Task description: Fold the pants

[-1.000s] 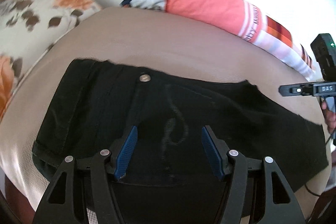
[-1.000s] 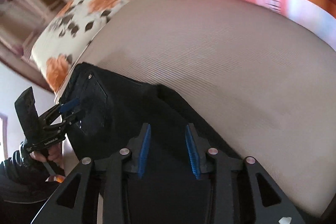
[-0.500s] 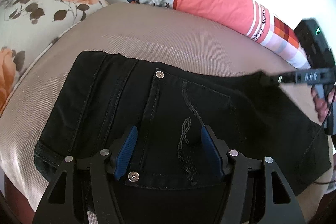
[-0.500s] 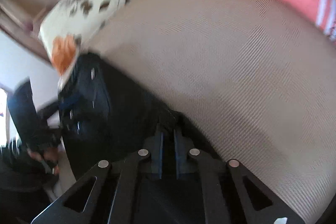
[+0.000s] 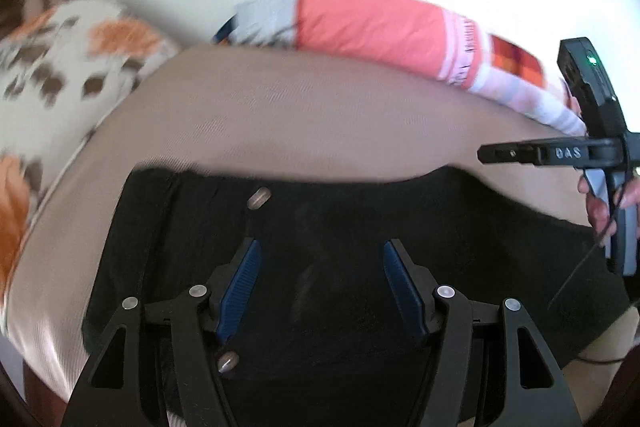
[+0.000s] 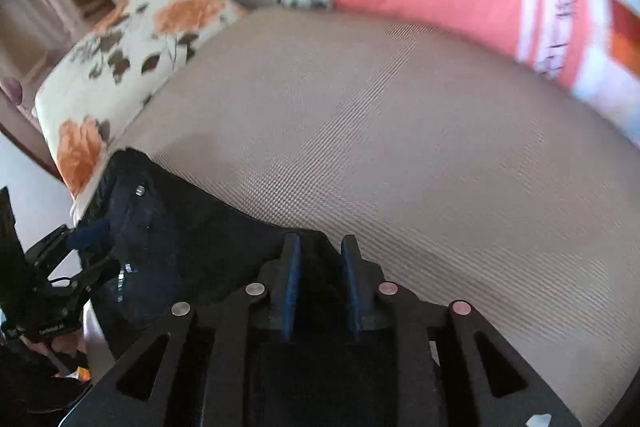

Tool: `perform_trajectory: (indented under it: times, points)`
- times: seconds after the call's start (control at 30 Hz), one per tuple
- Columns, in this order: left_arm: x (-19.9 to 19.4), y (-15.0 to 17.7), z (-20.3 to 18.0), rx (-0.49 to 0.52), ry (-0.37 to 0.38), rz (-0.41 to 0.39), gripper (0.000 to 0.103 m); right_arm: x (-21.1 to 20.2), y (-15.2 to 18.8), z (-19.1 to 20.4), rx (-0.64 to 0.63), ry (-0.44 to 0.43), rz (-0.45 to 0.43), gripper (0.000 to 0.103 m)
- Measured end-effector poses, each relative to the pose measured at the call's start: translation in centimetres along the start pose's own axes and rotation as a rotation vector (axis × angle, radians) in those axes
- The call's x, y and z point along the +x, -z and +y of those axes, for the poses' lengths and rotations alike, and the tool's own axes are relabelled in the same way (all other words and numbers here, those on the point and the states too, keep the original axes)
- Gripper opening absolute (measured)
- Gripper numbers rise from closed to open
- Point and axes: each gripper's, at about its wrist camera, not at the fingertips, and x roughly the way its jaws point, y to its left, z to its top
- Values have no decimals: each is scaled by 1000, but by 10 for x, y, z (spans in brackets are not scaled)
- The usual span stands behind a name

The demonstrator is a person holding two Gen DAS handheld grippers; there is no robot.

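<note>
Black denim pants (image 5: 340, 227) lie folded on the beige bedspread (image 6: 400, 147). My left gripper (image 5: 320, 279) hovers wide above the back pocket, holding nothing. My right gripper (image 6: 318, 279) is parting its pads at the far edge; I judge the released layer could spring back and unfold

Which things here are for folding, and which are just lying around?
For the job:
black pants
left tongs, open above them
right tongs, opening

Just lying there:
floral pillow
coral striped pillow
beige bed cover, under the pants
</note>
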Motion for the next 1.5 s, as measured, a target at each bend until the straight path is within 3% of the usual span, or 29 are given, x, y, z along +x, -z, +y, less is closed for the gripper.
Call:
perform_trajectory:
  times: [0.1,0.23,0.37,0.5,0.6,0.73,0.97,1.07,1.17,1.23,1.33,1.5]
  points:
    - [8,-12,-27,65,78,-7,64,-31,24,-8,58,97,-31,25]
    - [36,-21,-77,186,170,17,64,-53,68,-22,121,241,-11,26]
    - [66,-26,-114,240,255,90,58,-52,100,-37,201,287,23,26]
    - [91,-30,-132,241,273,142,53,-44,111,-45,239,322,14,26]
    - [110,-32,-140,247,234,167,41,-33,110,-52,253,346,16,26]
    - [124,-38,-149,246,213,192,39,-19,105,-54,253,361,-6,25]
    - [131,-39,-160,265,154,202,39,-27,106,-63,278,319,-11,26]
    - [120,-44,-157,234,184,198,39,-52,108,-68,321,207,-61,29]
    - [94,-45,-153,213,221,151,45,-96,121,-79,364,105,-141,41]
    - [75,-42,-150,195,225,129,53,-128,140,-95,396,45,-170,41]
    - [52,-27,-145,189,224,121,54,-165,174,-126,456,25,-186,41]
    - [35,1,-141,177,206,161,55,-213,251,-204,656,88,-174,42]
